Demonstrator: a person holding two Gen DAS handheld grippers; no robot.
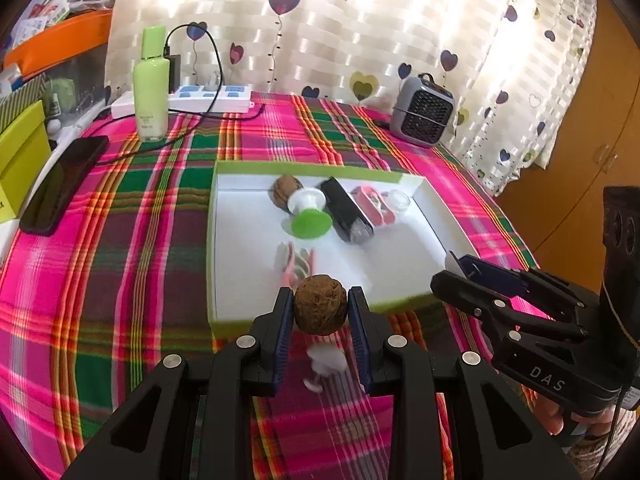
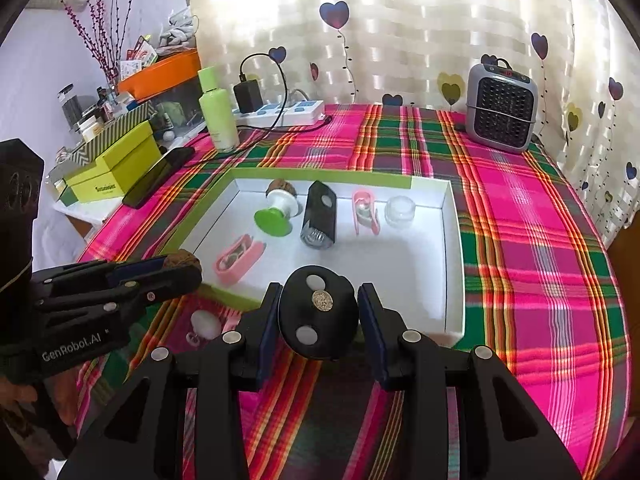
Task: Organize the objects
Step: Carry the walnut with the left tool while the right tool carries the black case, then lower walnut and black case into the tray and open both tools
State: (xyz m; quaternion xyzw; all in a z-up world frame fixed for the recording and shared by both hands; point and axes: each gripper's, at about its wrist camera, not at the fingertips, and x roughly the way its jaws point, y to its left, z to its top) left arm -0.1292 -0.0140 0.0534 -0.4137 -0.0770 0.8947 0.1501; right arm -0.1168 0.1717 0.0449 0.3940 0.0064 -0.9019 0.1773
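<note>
Walnut (image 1: 320, 305) in left tool (image 1: 320, 312), black case (image 2: 318, 318) in right tool (image 2: 319, 312)

Table under a pink-green plaid cloth (image 2: 520, 240). On it: white shallow box (image 2: 454, 240) at centre, green bottle (image 2: 218, 114), power strip (image 2: 288, 114) and black phone (image 2: 160, 176) upper left, grey fan heater (image 2: 502, 108) upper right, small white object (image 2: 206, 324) lower left.

The left gripper (image 1: 320, 306) points steeply down, its pads clamped on a walnut (image 1: 320, 304) above the tray's near edge (image 1: 224, 326). Beside it, the right gripper (image 2: 319, 312) slants down likewise, gripping a black puck (image 2: 318, 312).
</note>
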